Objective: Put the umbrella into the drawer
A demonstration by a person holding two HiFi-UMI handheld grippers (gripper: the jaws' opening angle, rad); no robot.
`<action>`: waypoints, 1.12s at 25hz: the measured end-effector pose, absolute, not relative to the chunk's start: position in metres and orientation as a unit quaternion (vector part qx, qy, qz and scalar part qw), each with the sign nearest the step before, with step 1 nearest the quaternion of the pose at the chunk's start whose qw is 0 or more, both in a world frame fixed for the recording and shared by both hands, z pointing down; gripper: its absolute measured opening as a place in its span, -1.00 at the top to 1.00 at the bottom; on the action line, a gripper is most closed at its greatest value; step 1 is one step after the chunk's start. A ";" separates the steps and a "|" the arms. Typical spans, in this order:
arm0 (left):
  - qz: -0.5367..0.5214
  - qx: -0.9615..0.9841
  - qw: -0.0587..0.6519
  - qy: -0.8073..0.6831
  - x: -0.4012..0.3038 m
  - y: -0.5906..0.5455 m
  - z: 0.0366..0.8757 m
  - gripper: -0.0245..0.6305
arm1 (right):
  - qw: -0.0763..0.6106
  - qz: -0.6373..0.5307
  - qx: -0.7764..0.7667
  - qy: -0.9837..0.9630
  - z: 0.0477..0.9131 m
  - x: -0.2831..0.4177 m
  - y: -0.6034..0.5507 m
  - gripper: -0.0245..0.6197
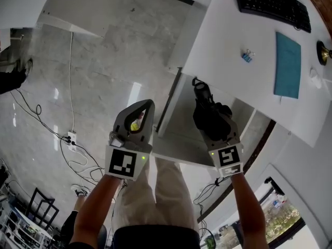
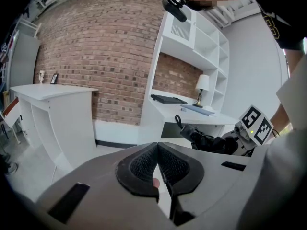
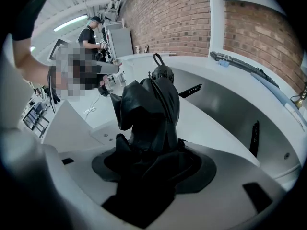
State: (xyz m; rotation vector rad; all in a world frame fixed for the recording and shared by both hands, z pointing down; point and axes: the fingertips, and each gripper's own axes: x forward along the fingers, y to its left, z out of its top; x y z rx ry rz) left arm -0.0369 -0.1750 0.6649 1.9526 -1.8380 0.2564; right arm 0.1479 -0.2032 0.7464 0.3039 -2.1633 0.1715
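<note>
A black folded umbrella point(image 1: 207, 112) hangs over the open white drawer point(image 1: 179, 126) under the desk, its strap loop pointing toward the desk. My right gripper point(image 1: 218, 131) is shut on the umbrella's lower end. In the right gripper view the umbrella point(image 3: 151, 109) rises from between the jaws above the drawer floor point(image 3: 211, 128). My left gripper point(image 1: 147, 105) is held left of the drawer, over the floor, shut with nothing in it; its pads point(image 2: 144, 169) meet. From the left gripper view the umbrella point(image 2: 206, 140) shows at the right, by the drawer.
The white desk point(image 1: 233, 30) carries a black keyboard point(image 1: 272, 3), a teal notebook point(image 1: 288, 64), a small blue clip point(image 1: 247, 56) and a lamp base point(image 1: 322, 52). Cables and a power strip point(image 1: 71, 138) lie on the marble floor at left. A person stands far off point(image 3: 91, 32).
</note>
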 end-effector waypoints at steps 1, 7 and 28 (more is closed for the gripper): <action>0.093 0.707 0.223 -0.664 -0.036 -0.176 0.668 0.87 | 0.459 0.070 0.123 -0.877 0.752 0.148 -0.204 0.13; 0.092 0.709 0.226 -0.661 -0.030 -0.180 0.679 0.87 | 0.474 0.080 0.126 -0.868 0.782 0.154 -0.211 0.13; 0.082 0.705 0.236 -0.664 -0.031 -0.181 0.685 0.87 | 0.530 0.108 0.136 -0.830 0.844 0.155 -0.224 0.12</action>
